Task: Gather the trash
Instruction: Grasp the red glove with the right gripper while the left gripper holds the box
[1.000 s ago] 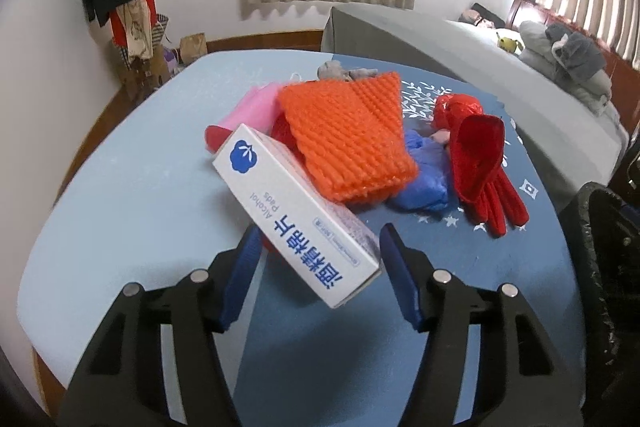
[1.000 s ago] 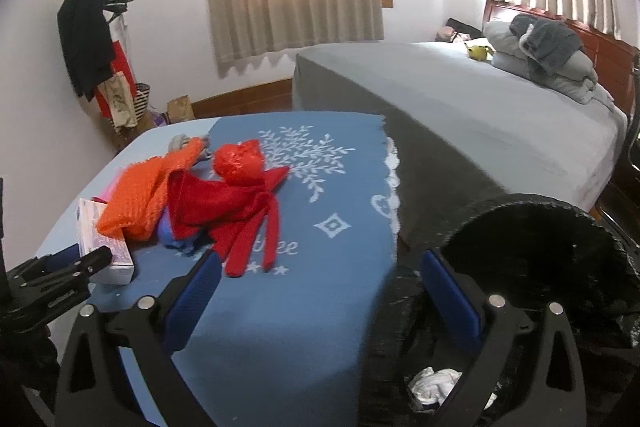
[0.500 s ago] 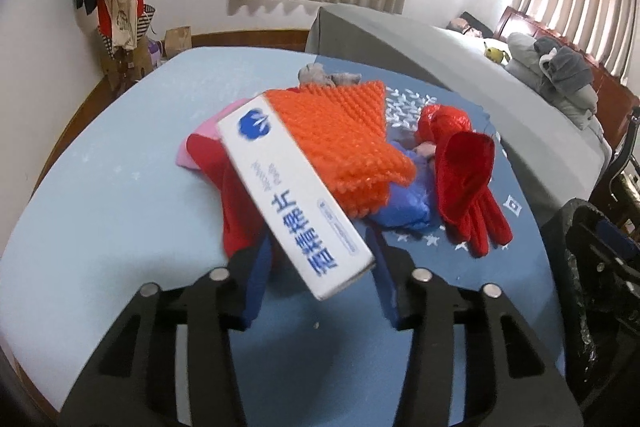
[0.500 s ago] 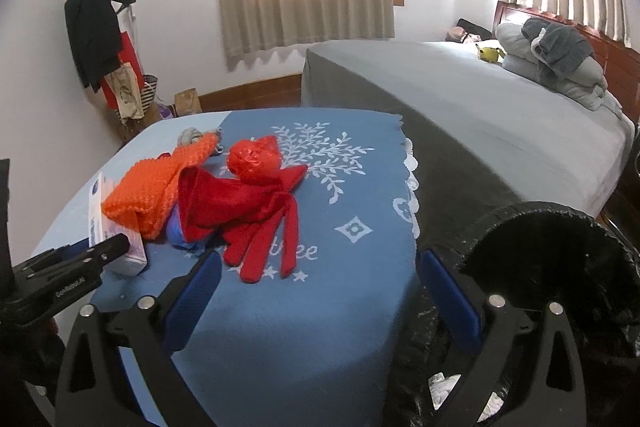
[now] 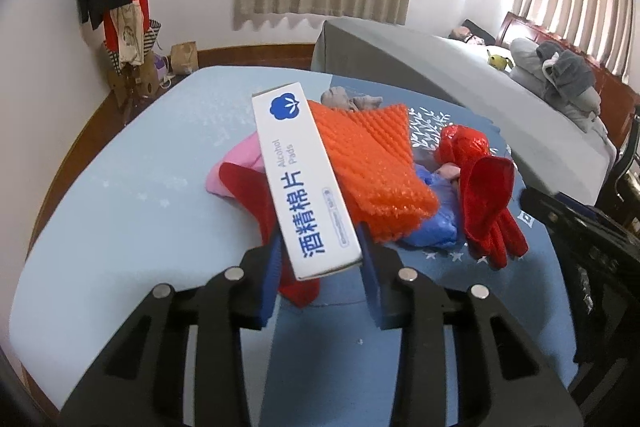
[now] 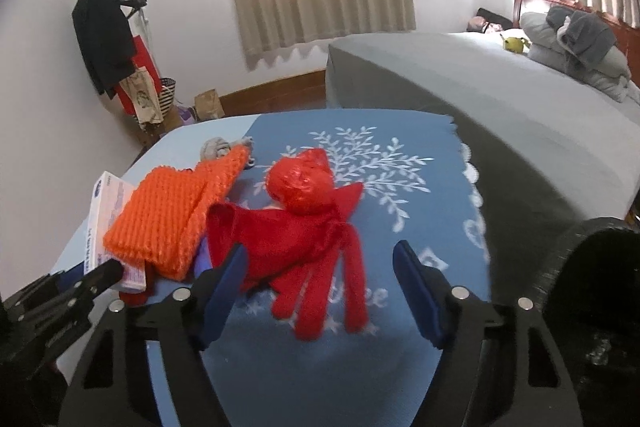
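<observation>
My left gripper [image 5: 320, 259] is shut on the near end of a white alcohol pads box [image 5: 304, 179] and holds it tilted above the table. The box also shows in the right wrist view [image 6: 105, 223]. Behind it lies a trash pile: an orange foam net [image 5: 372, 163], a red bag [image 5: 484, 195], a blue bag [image 5: 436, 223] and a pink sheet [image 5: 236, 167]. My right gripper [image 6: 320, 275] is open and empty, just in front of the red bag [image 6: 304, 239] and beside the orange net [image 6: 180, 211].
The table has a light blue cover [image 5: 120, 211] and a dark blue snowflake cloth [image 6: 400, 163]. A black trash bag [image 6: 592, 291] stands at the table's right edge. A grey bed [image 6: 480, 87] lies behind. A coat rack [image 6: 108, 35] stands at the back left.
My left gripper has closed on the box and lifted its far end. My right gripper has moved left and forward from the trash bag toward the red bag.
</observation>
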The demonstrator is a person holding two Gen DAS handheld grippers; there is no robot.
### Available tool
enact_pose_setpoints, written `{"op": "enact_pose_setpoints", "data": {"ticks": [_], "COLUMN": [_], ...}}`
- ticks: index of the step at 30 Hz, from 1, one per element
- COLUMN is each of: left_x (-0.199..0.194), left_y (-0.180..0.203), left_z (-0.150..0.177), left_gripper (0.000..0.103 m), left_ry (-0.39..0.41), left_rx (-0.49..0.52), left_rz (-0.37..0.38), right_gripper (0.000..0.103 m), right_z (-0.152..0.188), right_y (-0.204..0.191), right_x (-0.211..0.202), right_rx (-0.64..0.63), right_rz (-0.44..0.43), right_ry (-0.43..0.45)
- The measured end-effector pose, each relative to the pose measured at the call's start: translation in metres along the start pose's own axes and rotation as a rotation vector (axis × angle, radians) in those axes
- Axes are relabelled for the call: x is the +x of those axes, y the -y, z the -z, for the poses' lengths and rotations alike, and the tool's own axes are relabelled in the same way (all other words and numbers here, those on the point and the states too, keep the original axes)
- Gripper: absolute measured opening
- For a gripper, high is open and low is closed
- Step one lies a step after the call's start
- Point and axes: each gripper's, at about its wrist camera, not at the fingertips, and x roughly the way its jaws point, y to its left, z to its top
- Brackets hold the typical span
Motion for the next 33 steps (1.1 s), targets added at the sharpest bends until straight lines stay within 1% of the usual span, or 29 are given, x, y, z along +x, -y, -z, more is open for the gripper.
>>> {"op": "enact_pose_setpoints", "data": {"ticks": [4,6,7,8,9,10,11,12,16,19,20,26,29,32,33], "left_x": [0.003,0.003,0.003,0.003,0.002,0.002,0.001,0.001,-0.006,-0.014,-0.017,-0.039,-0.046,-0.045,-0.043], "left_y": [-0.003,-0.003,-0.003,-0.003,-0.004,-0.003,-0.004,-0.004,-0.005,-0.003,-0.001,0.005,0.011,0.017,0.018], "left_z": [0.002,0.000,0.000,0.000,-0.001,-0.001,-0.001,-0.002,-0.004,-0.005,-0.005,-0.008,-0.009,-0.008,-0.008], "left_gripper": [0.034,0.034,0.034,0.034,0.034,0.034,0.034,0.034,0.034,0.034,0.034,0.033,0.033,0.033,0.033], "left_ry": [-0.008,-0.007,-0.007,-0.006,-0.004,-0.003,-0.002,-0.002,0.008,0.021,0.027,0.059,0.066,0.064,0.060], "left_rx": [0.001,0.002,0.004,0.008,0.014,0.016,0.016,0.016,0.015,0.022,0.023,0.022,0.028,0.035,0.041], "left_rz": [-0.002,-0.002,-0.003,-0.003,-0.005,-0.006,-0.007,-0.008,-0.005,-0.002,-0.002,0.017,0.037,0.044,0.047], "right_gripper": [0.071,0.057,0.053,0.041,0.024,0.018,0.016,0.011,0.007,0.007,0.005,0.004,0.004,0.007,0.010], "right_z": [-0.004,-0.006,-0.006,-0.005,-0.005,-0.004,-0.004,-0.003,-0.005,-0.006,-0.006,-0.010,-0.009,-0.010,-0.010], "right_y": [-0.008,-0.011,-0.012,-0.012,-0.012,-0.014,-0.015,-0.016,-0.013,-0.007,-0.006,-0.001,0.001,0.007,0.008], "right_x": [0.016,0.026,0.030,0.034,0.035,0.037,0.035,0.034,0.019,0.002,-0.002,-0.031,-0.034,-0.023,-0.020], "right_rx": [-0.007,-0.027,-0.027,-0.026,-0.026,-0.034,-0.045,-0.052,-0.044,-0.036,-0.033,-0.030,-0.031,-0.014,-0.007], "right_rz": [-0.003,0.006,-0.004,-0.021,-0.040,-0.065,-0.068,-0.070,-0.091,-0.100,-0.104,-0.125,-0.107,-0.083,-0.077], "right_ry": [-0.019,-0.045,-0.058,-0.074,-0.084,-0.094,-0.094,-0.090,-0.069,-0.048,-0.042,0.001,0.008,-0.008,-0.013]}}
